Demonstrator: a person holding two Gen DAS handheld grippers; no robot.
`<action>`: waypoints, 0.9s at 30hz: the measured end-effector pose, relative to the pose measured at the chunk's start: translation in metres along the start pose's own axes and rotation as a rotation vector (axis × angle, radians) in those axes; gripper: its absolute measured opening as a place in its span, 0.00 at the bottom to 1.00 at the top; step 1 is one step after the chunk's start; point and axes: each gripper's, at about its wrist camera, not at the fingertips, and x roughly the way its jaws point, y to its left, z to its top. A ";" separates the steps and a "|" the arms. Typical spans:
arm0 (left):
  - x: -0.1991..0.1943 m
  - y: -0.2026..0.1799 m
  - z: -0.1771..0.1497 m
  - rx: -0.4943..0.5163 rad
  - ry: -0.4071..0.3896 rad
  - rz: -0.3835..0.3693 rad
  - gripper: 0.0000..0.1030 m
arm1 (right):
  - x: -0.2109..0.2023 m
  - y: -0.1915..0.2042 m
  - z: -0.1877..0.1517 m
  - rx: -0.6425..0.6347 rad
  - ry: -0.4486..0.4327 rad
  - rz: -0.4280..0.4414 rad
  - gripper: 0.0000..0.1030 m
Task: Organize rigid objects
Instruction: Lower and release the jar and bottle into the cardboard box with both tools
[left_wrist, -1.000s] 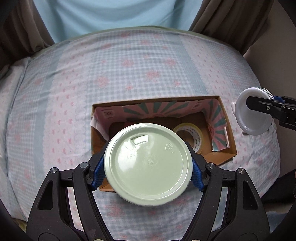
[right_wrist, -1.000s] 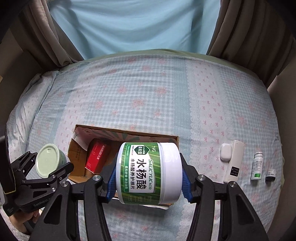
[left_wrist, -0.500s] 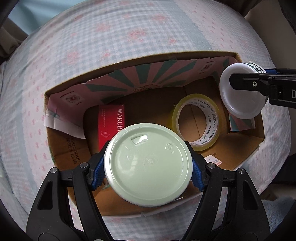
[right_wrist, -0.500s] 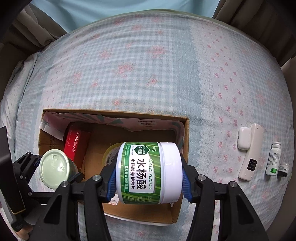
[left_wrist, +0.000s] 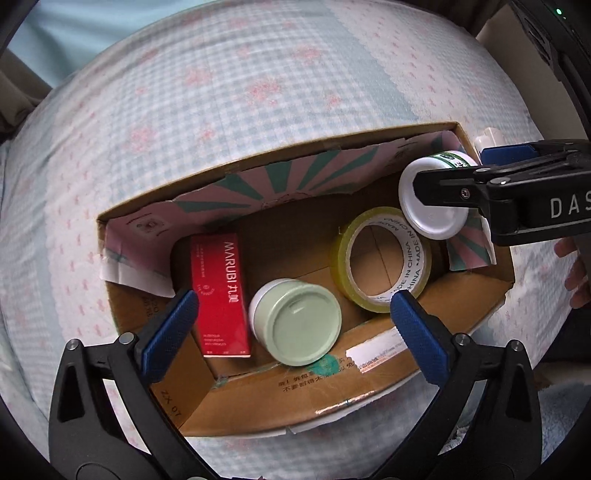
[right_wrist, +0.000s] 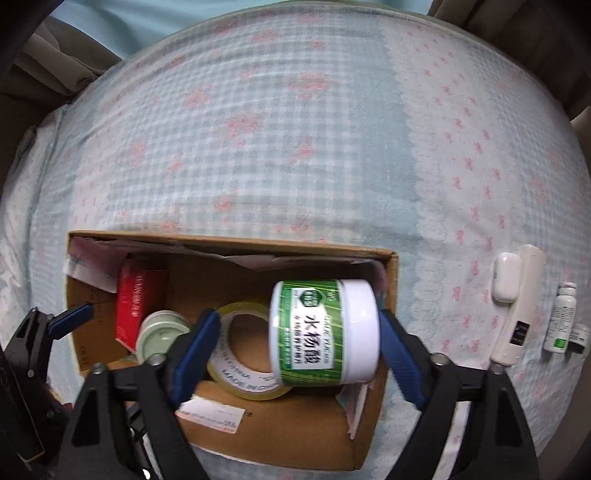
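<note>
Grippers, left and right, have just spread wide, pads clear of green-lidded jar and white tub.

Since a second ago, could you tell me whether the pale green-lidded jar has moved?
Yes. The pale green-lidded jar has dropped from the left gripper into the cardboard box, beside the red carton.

We saw a bed filling both views, covered by a pale blue-and-white checked bedspread with pink flower print and a white lace-patterned strip on the right. Behind it hung brown-grey curtains either side of a light blue panel, evenly lit. Daylight looked soft, no hard shadows. A pale beige surface showed past the bed's right edge.
</note>
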 end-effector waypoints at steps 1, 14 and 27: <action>-0.002 0.001 -0.002 -0.006 0.002 -0.003 1.00 | -0.004 0.002 -0.003 -0.021 -0.024 -0.038 1.00; -0.044 0.003 -0.026 -0.035 -0.073 0.003 1.00 | -0.048 0.007 -0.024 -0.040 -0.126 -0.041 1.00; -0.104 -0.001 -0.054 -0.058 -0.165 0.056 1.00 | -0.108 0.024 -0.065 -0.059 -0.221 -0.051 1.00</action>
